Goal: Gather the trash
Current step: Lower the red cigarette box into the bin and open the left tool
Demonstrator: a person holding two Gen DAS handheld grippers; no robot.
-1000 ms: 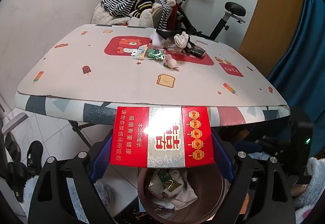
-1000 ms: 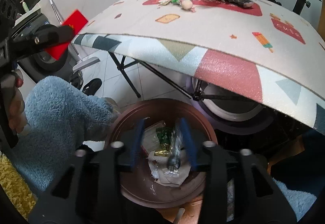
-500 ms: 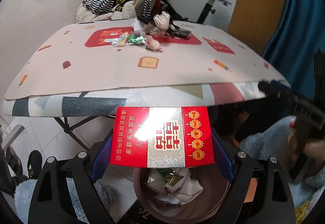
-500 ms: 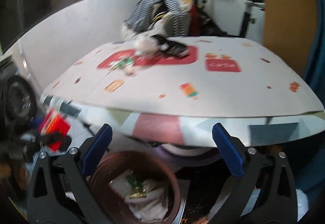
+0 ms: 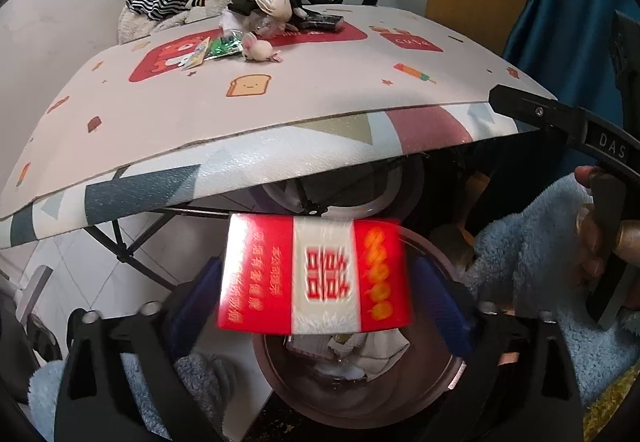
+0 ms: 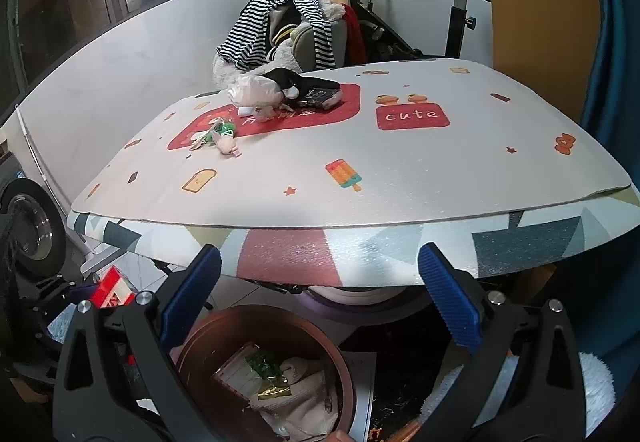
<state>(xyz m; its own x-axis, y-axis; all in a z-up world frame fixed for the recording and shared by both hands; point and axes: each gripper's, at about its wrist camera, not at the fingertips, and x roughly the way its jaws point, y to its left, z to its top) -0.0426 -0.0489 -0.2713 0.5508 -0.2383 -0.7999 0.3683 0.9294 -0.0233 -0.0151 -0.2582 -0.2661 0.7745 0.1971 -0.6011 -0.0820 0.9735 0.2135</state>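
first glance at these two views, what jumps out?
The red cigarette pack, blurred between the fingers of the left gripper, right above the brown trash bin under the table edge. Next, the open, empty right gripper facing the cartoon-print table. Toward its far side lies a small litter cluster: a green wrapper and a pink plastic bag.

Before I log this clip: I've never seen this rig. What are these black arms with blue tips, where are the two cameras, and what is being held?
A person holds two hand grippers, each with a camera looking along its blue-padded fingers. In the left view, the left gripper frames a red cigarette pack, blurred, above the brown trash bin; grip contact isn't clear. In the right view, the right gripper is open and empty over that bin. Wrappers, a crumpled bag and a dark item remain on the patterned table.
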